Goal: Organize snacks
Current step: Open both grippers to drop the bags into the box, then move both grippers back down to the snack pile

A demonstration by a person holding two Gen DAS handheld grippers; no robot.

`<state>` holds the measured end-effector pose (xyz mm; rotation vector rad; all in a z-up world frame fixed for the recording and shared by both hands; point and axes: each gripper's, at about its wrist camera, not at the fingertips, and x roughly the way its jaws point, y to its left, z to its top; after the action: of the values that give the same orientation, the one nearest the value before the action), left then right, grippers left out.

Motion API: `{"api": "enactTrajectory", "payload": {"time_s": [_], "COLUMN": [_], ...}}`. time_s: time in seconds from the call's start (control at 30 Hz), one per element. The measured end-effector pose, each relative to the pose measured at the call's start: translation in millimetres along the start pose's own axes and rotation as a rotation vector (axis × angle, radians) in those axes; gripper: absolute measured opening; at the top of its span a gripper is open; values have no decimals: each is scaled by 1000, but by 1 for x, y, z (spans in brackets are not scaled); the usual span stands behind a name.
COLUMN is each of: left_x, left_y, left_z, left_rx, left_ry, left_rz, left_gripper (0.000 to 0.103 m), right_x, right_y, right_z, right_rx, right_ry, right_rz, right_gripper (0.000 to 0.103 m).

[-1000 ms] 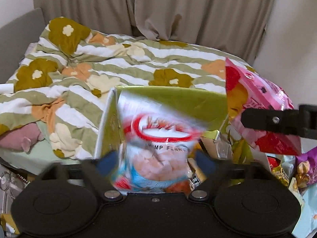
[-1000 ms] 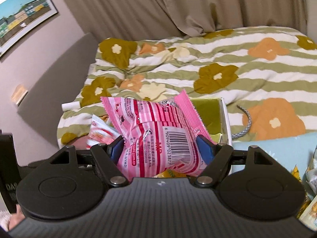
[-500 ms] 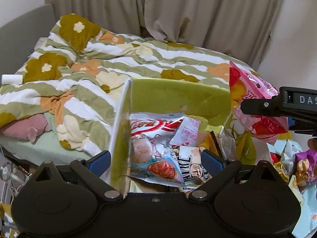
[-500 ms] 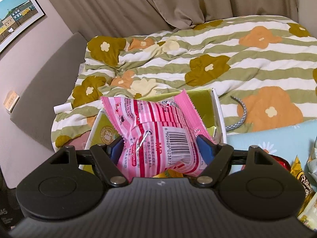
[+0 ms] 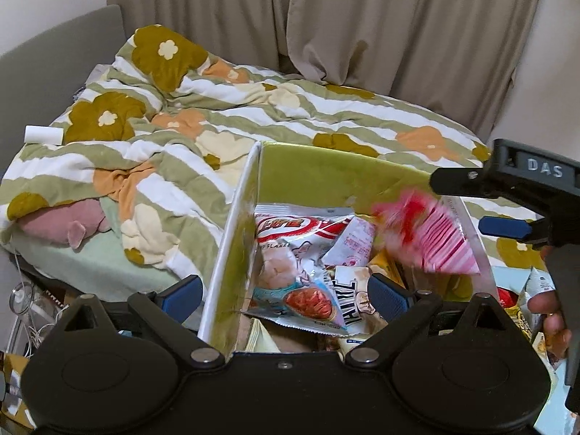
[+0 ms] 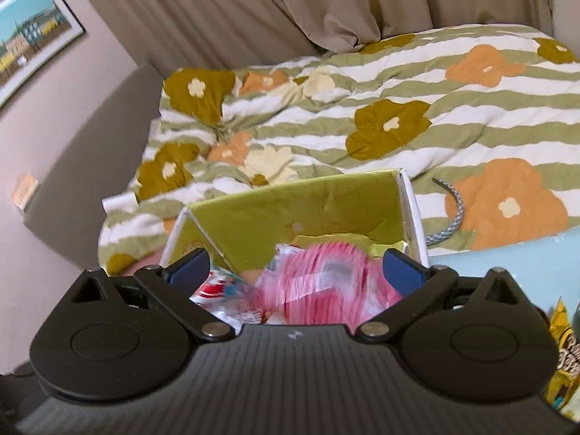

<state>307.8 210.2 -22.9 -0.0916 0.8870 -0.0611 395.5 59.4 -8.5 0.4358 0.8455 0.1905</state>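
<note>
My right tongs (image 6: 295, 270) have just been spreading and now stand fully apart; the pink striped foil snack packet (image 6: 319, 282) sits blurred between the blue pads, but neither pad presses on it, so I read it as let go and dropping. In the left wrist view that same packet (image 5: 431, 232) is a pink smear just inside the right wall of the open white cardboard box with the lime-green lining (image 5: 326, 177), below the right tongs' black frame.

My left tongs (image 5: 282, 295) are also spread and empty, straddling the near-left wall of the box. Inside the box, left of the pink packet, lies a white-and-red shrimp flake bag (image 5: 290, 253), with a small white sachet (image 5: 349, 244) between the two and more wrappers underneath.

My judgement is that these packets are light, puffed with air and slick, with brittle contents. A squeeze across the belly would crush them or let them squirt out. I would pinch the flat crimped seam at an end instead, with modest force.

Right of the box, loose gold and purple packets (image 5: 525, 311) wait on the pale blue cloth, likely next in line. Behind the box the flowered striped duvet (image 5: 217, 108) covers the bed.
</note>
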Motion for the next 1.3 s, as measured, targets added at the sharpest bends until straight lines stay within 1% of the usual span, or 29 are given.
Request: {"api": "enactTrajectory", "payload": {"time_s": [0.1,0.23,0.4,0.67,0.83,1.0,1.07,1.2,1.3], "left_x": [-1,-4,-13,-38,-54,-66,-67,-70,-72], "left_y": [0,0,-3,-5,-11,-26,-35,-58,-79], "left_z": [-2,-2,-4,-7,-12,-18,-20,-23,-26], "left_rx": [0,-5,-9,-2,20,60,73,108,135], "left_ry": [0,-5,-31,-90,-125,-155,-158,-152,-152], "left_rz": [9,11,5,-15,-52,-109,-134,-187,-219], "left_gripper": [99,99,99,99,99,99,99,99,99], "right_x": [-4,-10,-24,-53,-79,-112,-125,-149,-170], "right_y": [-6,-9,-7,3,7,4,0,-16,-36], "right_z": [-2,-5,-9,-17,-28,-46,-53,-65,-72], "right_rx": [27,32,12,-7,-11,-19,-29,-20,-3], "right_ry": [-11,-21,-50,-91,-128,-167,-158,-163,-188], "right_rz": [17,18,20,53,64,32,11,-43,-84], "right_gripper": [103,103,103,103,103,103,103,103,103]}}
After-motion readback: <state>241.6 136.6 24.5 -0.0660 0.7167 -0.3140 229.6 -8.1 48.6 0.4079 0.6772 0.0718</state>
